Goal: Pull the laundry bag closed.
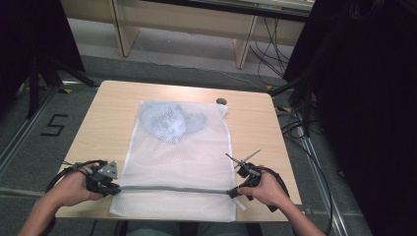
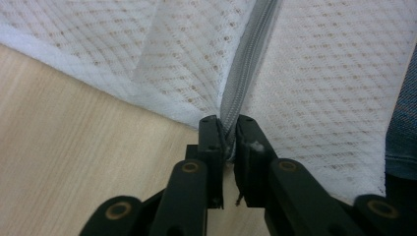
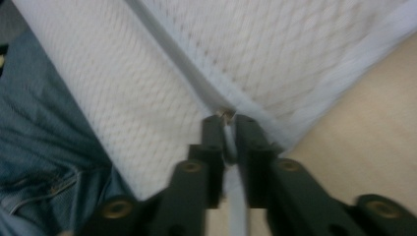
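A white mesh laundry bag (image 1: 177, 162) was noted flat on the tabletop (image 1: 105, 123), a pale blue garment (image 1: 169, 122) already inside, at the end farthest from the zipper (image 1: 174, 189). The zipper was seen running across the bag's near end, apparently drawn shut along its whole length. At the zipper's left end, the left gripper (image 1: 114, 189) was found with jaws nearly together, pinching the tape. At its right end, the right gripper (image 1: 235, 191) was observed with a white pull tab (image 3: 235, 196) between narrowly parted jaws. Closing was judged essentially done; only release was judged outstanding.
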### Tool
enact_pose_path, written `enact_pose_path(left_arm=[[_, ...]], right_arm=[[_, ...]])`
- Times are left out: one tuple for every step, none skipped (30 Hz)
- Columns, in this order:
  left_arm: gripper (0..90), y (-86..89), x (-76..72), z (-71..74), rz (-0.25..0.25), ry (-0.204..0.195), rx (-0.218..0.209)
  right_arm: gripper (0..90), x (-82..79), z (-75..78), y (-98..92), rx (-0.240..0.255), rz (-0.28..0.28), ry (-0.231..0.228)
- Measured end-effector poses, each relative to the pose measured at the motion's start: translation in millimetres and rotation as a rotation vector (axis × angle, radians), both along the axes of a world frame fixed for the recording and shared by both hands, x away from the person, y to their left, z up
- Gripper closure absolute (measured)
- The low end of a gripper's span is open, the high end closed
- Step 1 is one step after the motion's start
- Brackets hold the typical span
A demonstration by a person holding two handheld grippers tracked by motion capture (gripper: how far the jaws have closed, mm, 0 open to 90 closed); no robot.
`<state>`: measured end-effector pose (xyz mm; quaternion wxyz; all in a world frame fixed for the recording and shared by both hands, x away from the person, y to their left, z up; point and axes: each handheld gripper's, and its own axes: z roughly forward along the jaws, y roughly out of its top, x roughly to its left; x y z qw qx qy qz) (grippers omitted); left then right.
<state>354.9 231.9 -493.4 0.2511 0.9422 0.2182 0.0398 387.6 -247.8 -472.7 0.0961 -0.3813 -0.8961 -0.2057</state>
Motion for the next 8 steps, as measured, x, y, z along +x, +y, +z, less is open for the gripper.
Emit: enact_pose_path(left_arm=[[75.0,1.8,0.0,0.6,-0.005,-0.001,-0.006],[70.7,3.3,0.2,1.0,-0.018,-0.013,-0.031],[66.6,3.8,-0.3,2.3,-0.02,-0.013,-0.05],[62.2,2.5,-1.8,4.0,-0.004,-0.012,-0.073],[56.7,0.2,-3.0,5.7,-0.001,-0.013,-0.084],[53.1,-1.5,-3.1,6.8,-0.004,-0.018,-0.083],[50.5,-4.1,-3.8,8.0,0.0,-0.026,-0.086],[47.1,-6.4,-3.6,9.1,0.0,-0.029,-0.085]], right_arm=[[73.4,-2.8,5.1,-4.2,0.015,-0.042,0.01],[70.6,-1.2,6.1,-9.9,0.039,-0.027,-0.039],[68.1,-3.8,8.6,-14.8,0.061,-0.065,-0.076],[65.2,-7.6,11.2,-16.2,0.126,-0.109,-0.071],[61.9,-9.7,11.3,-22.2,0.13,-0.144,-0.152],[61.0,-8.2,9.1,-28.0,0.15,-0.12,-0.217],[60.8,-9.1,9.7,-30.4,0.151,-0.14,-0.227],[60.1,-10.7,7.2,-31.8,0.177,-0.174,-0.253]])
